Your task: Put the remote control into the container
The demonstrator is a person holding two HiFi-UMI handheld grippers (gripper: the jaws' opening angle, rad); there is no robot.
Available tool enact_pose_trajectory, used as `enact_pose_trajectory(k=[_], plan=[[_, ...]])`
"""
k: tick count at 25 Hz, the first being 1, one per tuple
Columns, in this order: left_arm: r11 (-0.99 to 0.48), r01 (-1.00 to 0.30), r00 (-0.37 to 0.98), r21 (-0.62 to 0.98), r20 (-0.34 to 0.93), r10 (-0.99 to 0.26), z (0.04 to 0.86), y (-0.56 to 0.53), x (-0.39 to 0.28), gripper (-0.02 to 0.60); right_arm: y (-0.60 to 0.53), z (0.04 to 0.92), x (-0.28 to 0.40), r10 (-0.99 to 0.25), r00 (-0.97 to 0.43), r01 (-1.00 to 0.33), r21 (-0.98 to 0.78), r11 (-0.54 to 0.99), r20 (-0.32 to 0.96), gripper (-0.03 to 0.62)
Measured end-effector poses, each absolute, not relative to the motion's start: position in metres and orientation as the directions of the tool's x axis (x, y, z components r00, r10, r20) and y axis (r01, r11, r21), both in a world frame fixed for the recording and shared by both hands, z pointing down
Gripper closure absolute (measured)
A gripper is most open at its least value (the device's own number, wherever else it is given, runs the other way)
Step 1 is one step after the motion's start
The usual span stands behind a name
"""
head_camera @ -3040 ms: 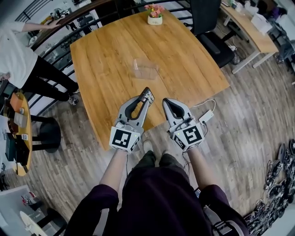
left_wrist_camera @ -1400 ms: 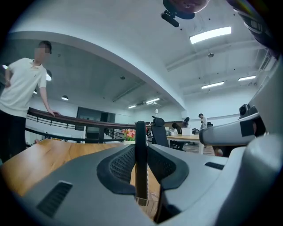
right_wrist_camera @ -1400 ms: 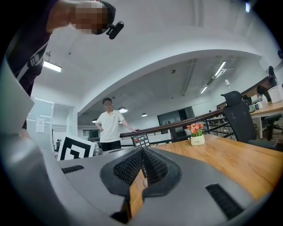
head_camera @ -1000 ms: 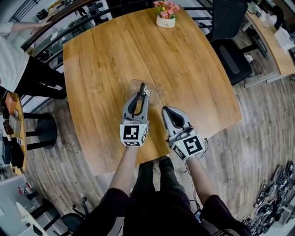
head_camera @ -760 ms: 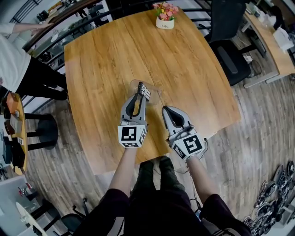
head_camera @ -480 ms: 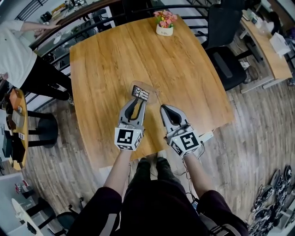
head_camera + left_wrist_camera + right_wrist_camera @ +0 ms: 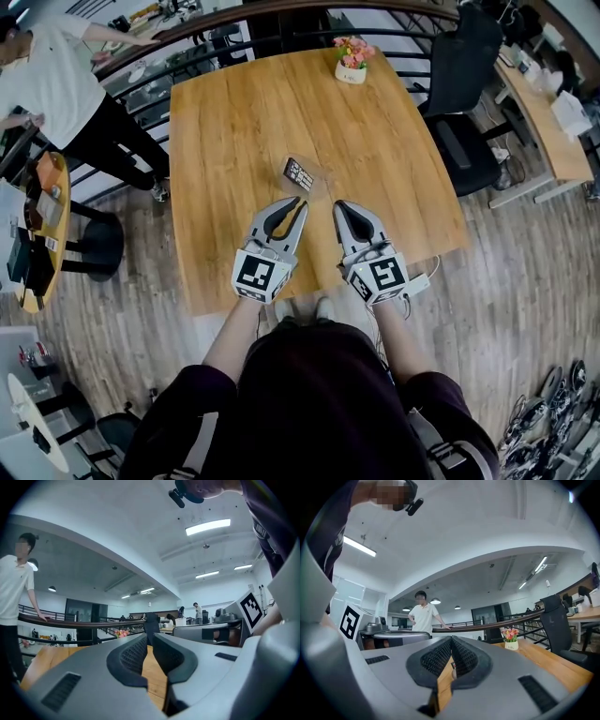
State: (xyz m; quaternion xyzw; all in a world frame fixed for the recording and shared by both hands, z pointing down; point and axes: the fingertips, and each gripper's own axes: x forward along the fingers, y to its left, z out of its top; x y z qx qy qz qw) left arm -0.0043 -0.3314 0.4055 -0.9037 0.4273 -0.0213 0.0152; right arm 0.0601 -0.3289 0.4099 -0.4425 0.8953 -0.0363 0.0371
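Note:
The black remote control [image 7: 298, 173] lies flat in the clear plastic container [image 7: 317, 186] near the middle of the wooden table [image 7: 244, 122]. My left gripper [image 7: 300, 202] hovers just short of the container, its tips a little way from the remote. In the left gripper view my left gripper [image 7: 148, 637] stands open by a narrow gap with nothing in it. My right gripper [image 7: 340, 206] hangs beside it over the table's near part. The right gripper view shows my right gripper [image 7: 451, 640] shut and empty.
A small flower pot [image 7: 352, 67] stands at the table's far edge. A black office chair [image 7: 464, 141] is to the right, with a desk behind it. A person in a white shirt [image 7: 66, 84] stands by the railing at the far left. A white adapter [image 7: 417, 281] hangs near my right gripper.
The left gripper held the remote over the container, then let it go. The remote now lies in the container, and the left gripper has drawn back toward me. The right gripper stayed shut.

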Motion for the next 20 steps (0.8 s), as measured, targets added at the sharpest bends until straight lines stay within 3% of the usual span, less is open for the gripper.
enact_pose_trajectory(k=[3,20], plan=[[-0.644,-0.763,0.644,-0.046,0.021,-0.765,0.405,-0.320,-0.005,0.569,-0.324,0.412,0.057,-0.803,-0.596,-0.799,-0.084,0.596,-0.026,0.576],[-0.640,-0.767,0.640,-0.038,0.015,-0.768,0.406,-0.314,-0.006,0.569,-0.316,0.416,0.056,-0.804,-0.595,-0.801,-0.081,0.594,-0.012,0.576]])
